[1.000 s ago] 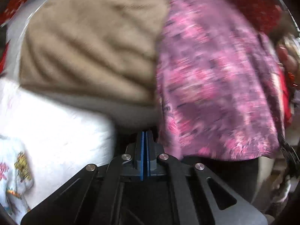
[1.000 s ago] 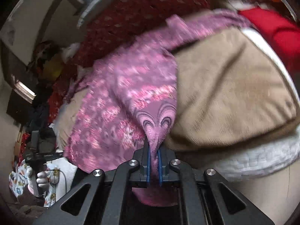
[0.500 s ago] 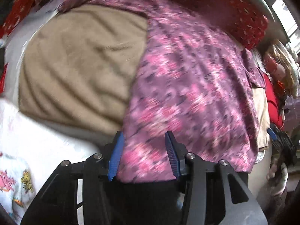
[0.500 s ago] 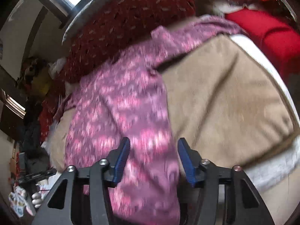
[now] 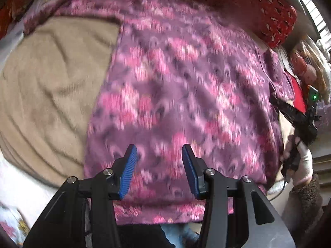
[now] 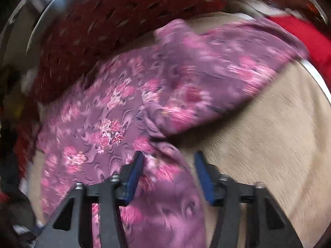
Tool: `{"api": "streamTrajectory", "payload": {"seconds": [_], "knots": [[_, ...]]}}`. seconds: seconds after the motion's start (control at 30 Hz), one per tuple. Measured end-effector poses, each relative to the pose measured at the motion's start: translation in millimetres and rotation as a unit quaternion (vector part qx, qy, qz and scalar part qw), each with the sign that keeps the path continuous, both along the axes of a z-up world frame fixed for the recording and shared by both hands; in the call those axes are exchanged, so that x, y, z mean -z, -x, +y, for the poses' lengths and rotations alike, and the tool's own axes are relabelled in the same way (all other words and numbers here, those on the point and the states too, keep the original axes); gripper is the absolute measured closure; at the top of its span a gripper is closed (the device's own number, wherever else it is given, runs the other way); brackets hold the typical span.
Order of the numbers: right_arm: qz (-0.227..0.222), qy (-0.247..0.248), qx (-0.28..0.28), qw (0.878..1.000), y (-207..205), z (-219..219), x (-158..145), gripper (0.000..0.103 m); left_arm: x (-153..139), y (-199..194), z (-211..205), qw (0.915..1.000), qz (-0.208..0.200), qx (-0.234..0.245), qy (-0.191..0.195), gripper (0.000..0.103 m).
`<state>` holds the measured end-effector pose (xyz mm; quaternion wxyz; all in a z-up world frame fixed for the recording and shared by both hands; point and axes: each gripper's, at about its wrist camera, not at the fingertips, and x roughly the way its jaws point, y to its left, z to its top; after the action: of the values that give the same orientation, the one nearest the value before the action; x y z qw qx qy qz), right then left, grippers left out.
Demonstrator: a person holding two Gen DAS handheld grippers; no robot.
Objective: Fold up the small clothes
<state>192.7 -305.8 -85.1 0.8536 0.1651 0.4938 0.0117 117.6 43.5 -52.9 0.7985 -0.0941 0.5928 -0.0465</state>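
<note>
A purple garment with pink flowers (image 5: pixel 186 95) lies spread on a tan blanket (image 5: pixel 49 86). My left gripper (image 5: pixel 158 155) is open and empty, its jaws wide apart just above the garment's near hem. In the right wrist view the garment (image 6: pixel 107 128) has a sleeve (image 6: pixel 223 72) folded across toward the right. My right gripper (image 6: pixel 167 161) is open and empty over the garment's right edge, where it meets the tan blanket (image 6: pixel 269 144). The right gripper and the gloved hand holding it also show in the left wrist view (image 5: pixel 298 124).
A dark red patterned cushion (image 5: pixel 258 6) lies behind the garment and also shows in the right wrist view (image 6: pixel 115 20). A red cloth (image 6: pixel 306 37) sits at the far right. White bedding (image 5: pixel 26 190) and a printed cloth (image 5: pixel 12 227) lie at the left.
Both grippers were shut a second ago, the right one on the garment's edge. Both have opened and let go. The garment now lies flatter, with its sleeve folded over.
</note>
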Motion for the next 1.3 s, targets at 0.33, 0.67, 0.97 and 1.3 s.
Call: {"api": "streamTrajectory", "payload": {"seconds": [0.33,0.67,0.97,1.3], "knots": [[-0.028,-0.072,-0.003,0.997,11,-69,-1,0.093,40,-44,-12,0.9962,0.002,-0.032,-0.082,0.040],[-0.061,-0.205,0.351,0.912,41,-296,31,0.055,41,-42,-8,0.9958,-0.013,-0.013,-0.089,0.034],[-0.078,-0.209,0.381,0.897,-21,-324,55,0.034,36,-56,10,0.9955,-0.001,-0.008,-0.095,0.030],[-0.133,-0.116,0.408,0.896,13,-371,-12,0.095,8,-88,3,0.9978,-0.035,-0.023,-0.051,0.031]]}}
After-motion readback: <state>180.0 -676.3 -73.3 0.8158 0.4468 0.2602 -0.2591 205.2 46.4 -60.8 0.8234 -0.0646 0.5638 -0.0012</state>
